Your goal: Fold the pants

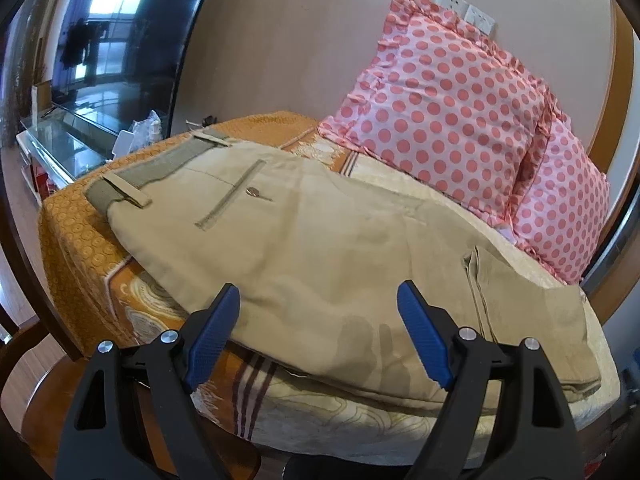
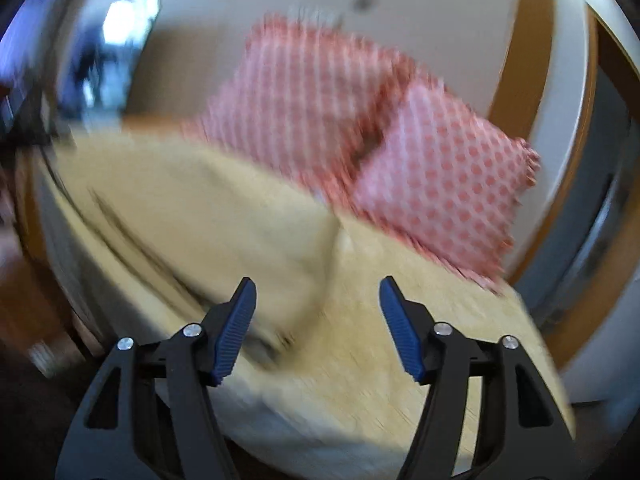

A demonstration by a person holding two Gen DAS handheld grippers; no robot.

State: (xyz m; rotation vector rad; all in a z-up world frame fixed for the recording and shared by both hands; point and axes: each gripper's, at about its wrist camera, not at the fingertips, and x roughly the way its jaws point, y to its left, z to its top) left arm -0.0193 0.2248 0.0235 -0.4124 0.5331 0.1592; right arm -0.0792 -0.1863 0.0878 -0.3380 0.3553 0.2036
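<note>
Seen from the left wrist, the pants [image 1: 320, 248] lie flat across the middle of the frame on a cushion [image 1: 80, 224]. Their long axis runs from upper left to lower right: the waistband [image 1: 160, 168], with its belt loops and a buttoned back pocket [image 1: 236, 194], points to the upper left, and the folded leg end reaches the lower right edge. Two pink dotted pillows [image 1: 452, 104] stand at the upper right, just behind the pants. A TV [image 1: 104, 44] fills the upper left. The left gripper [image 1: 320, 312] sits at the bottom centre with its jaws spread wide, holding nothing; the blue pads [image 1: 212, 340] frame the near edge of the pants, and whether they touch the cloth cannot be told.

Next, the right wrist view is heavily blurred. The pants [image 2: 208, 216] appear as a pale tan mass from the left of the frame toward the centre, one corner ending near the middle. The pillows [image 2: 400, 152] are at the upper centre and right. The right gripper [image 2: 318, 312] is at the bottom centre, jaws wide apart and empty, over the pale cover [image 2: 400, 344] just right of the pants' edge.
</note>
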